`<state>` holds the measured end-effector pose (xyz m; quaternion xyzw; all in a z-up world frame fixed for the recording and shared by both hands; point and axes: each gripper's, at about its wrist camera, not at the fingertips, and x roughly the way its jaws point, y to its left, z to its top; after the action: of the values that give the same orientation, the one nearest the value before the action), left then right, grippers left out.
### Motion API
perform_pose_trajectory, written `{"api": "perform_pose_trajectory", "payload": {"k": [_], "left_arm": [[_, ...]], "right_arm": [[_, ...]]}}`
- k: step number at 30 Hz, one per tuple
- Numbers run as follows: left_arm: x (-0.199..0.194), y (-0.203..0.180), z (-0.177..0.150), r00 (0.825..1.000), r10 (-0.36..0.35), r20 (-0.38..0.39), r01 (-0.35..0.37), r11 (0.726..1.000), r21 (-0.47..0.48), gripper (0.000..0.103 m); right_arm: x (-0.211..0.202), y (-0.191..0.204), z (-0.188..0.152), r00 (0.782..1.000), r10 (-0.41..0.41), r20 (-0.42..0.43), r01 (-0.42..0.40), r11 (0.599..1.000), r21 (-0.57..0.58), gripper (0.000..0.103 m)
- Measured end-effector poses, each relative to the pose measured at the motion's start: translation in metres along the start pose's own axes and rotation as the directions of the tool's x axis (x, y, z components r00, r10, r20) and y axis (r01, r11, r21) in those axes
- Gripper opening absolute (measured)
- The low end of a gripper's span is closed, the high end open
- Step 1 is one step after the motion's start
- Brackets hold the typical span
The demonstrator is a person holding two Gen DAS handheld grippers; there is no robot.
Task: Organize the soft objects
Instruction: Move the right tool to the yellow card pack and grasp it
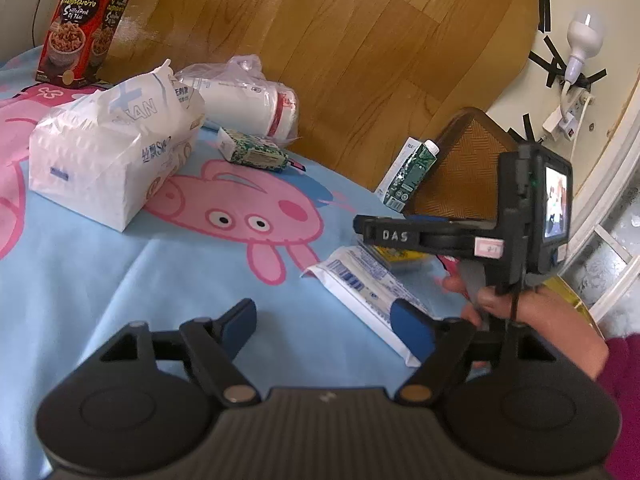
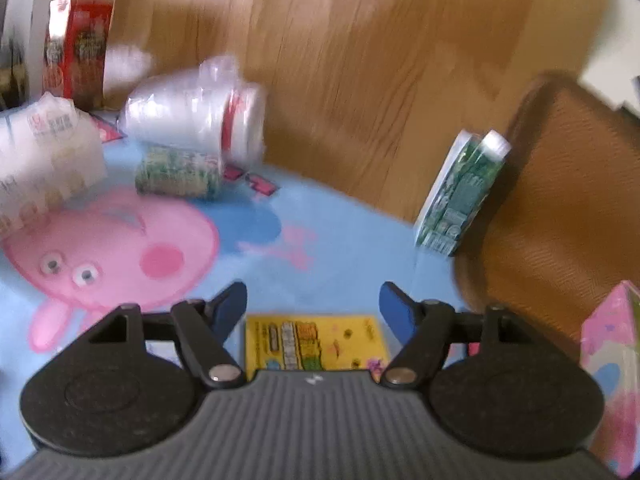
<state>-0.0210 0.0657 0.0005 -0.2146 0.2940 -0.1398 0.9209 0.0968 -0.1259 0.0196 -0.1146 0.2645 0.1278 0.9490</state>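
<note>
Left gripper (image 1: 324, 320): jaws spread wide, holding nothing, poised above the blue cartoon-pig blanket (image 1: 100, 304).
Right gripper (image 2: 313, 304): jaws spread wide, holding nothing; a yellow printed packet (image 2: 316, 346) lies on the blanket between and just below the fingers.
Left view only: the right gripper's body, lettered "DAS" (image 1: 430, 237), gripped by a hand (image 1: 516, 312); a flat white pouch with blue print (image 1: 368, 292) lying beside the left gripper's right finger; a bulb (image 1: 582, 42) taped to the wall.
Right view only: a pink patterned box (image 2: 612, 376) at the right edge; this view is blurred.
Tissue pack (image 1: 108, 156): white soft pack at far left of blanket, blue lettering partly readable, "AN".
Bagged white roll (image 1: 248, 100): on its side behind the tissue pack, near the blanket's edge.
Small green patterned box (image 1: 252, 152): lying just in front of the roll.
Green-and-white carton (image 1: 408, 176): leaning against a brown woven chair (image 1: 464, 168).
Red snack box (image 1: 84, 20): upright, far corner, reads "Fragrant".
</note>
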Motion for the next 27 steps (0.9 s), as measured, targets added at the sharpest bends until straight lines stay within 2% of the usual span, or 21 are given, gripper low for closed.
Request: {"api": "perform_pose_trajectory", "payload": {"k": [4, 6, 12, 14, 17, 19, 22, 27], "left_arm": [[0.0, 0.003, 0.001, 1.0, -0.008, 0.002, 0.008, 1.0, -0.016, 0.079], [0.0, 0.003, 0.001, 1.0, -0.009, 0.002, 0.009, 1.0, -0.019, 0.079], [-0.002, 0.002, 0.0, 1.0, -0.002, 0.005, 0.002, 1.0, -0.024, 0.083], [-0.002, 0.001, 0.0, 1.0, 0.005, 0.007, -0.005, 1.0, -0.021, 0.083], [-0.003, 0.002, -0.001, 1.0, 0.012, 0.013, -0.011, 1.0, -0.024, 0.085], [-0.004, 0.003, -0.001, 1.0, 0.008, 0.016, -0.008, 0.999, -0.032, 0.086], [-0.004, 0.004, -0.001, 1.0, 0.003, 0.014, -0.003, 0.999, -0.035, 0.088], [-0.003, 0.002, -0.001, 1.0, 0.001, 0.011, 0.0, 1.0, -0.026, 0.089]], "right_arm": [[-0.007, -0.023, 0.001, 0.986, 0.13, -0.1, -0.12, 0.987, 0.102, 0.073], [-0.02, -0.015, -0.014, 0.992, 0.091, -0.089, -0.092, 0.996, -0.008, 0.072], [-0.052, -0.026, -0.04, 0.987, 0.139, -0.074, -0.139, 0.99, 0.008, 0.067], [-0.052, -0.026, -0.041, 0.992, 0.115, -0.051, -0.116, 0.993, -0.01, 0.068], [-0.05, -0.026, -0.034, 0.995, 0.1, 0.0, -0.1, 0.995, -0.002, 0.074], [-0.047, -0.027, -0.029, 0.994, 0.11, 0.023, -0.111, 0.994, 0.016, 0.084], [-0.042, -0.026, -0.02, 0.994, 0.102, 0.038, -0.102, 0.995, 0.02, 0.085], [-0.026, -0.029, -0.003, 0.994, 0.102, 0.025, -0.104, 0.989, 0.106, 0.085]]}}
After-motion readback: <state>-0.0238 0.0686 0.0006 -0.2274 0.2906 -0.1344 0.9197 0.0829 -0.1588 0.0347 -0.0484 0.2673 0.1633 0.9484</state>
